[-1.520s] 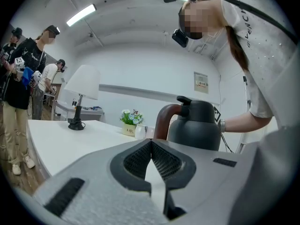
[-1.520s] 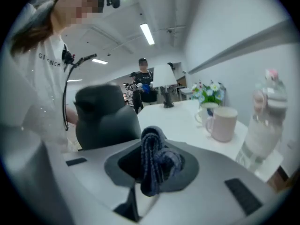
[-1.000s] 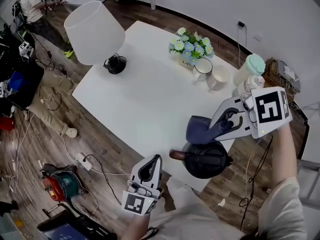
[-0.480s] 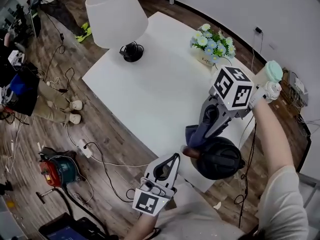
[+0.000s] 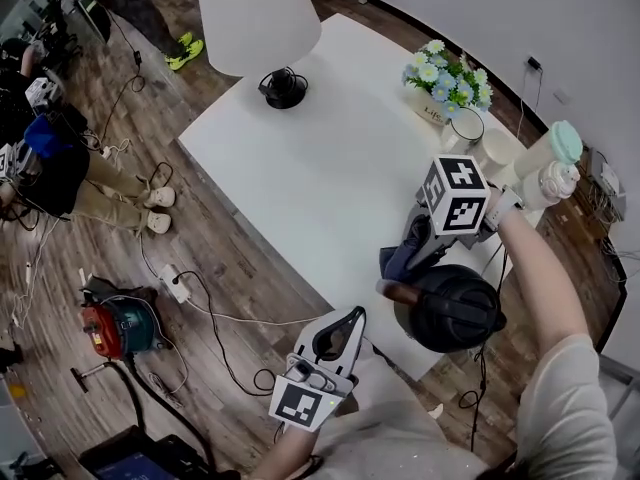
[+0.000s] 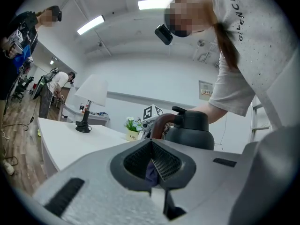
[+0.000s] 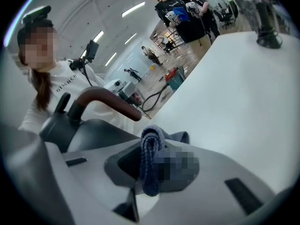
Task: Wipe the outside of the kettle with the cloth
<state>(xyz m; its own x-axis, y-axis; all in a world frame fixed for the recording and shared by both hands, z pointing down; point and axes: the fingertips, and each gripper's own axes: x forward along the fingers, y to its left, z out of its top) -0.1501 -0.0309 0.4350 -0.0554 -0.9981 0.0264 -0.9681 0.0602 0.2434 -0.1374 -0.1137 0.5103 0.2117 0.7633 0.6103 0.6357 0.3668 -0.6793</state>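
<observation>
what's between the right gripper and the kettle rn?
The blue cloth, clamped by the right gripper, bunched beside the kettle near its brown handle. Shows in the right gripper view and head view.

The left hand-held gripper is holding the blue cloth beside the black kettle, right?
No, the right hand-held gripper holds the blue cloth beside the black kettle; the right gripper view shows the cloth pinched between its jaws.

A: What else is on my table (image 5: 320, 168)?
B: I see a lamp (image 5: 258, 18) at the far corner, flowers (image 5: 447, 73) w/ two mugs (image 5: 465, 128) just beside, and a green-capped bottle (image 5: 545, 158). Red cable reel (image 5: 112, 330) on the floor (image 5: 230, 298).
</observation>
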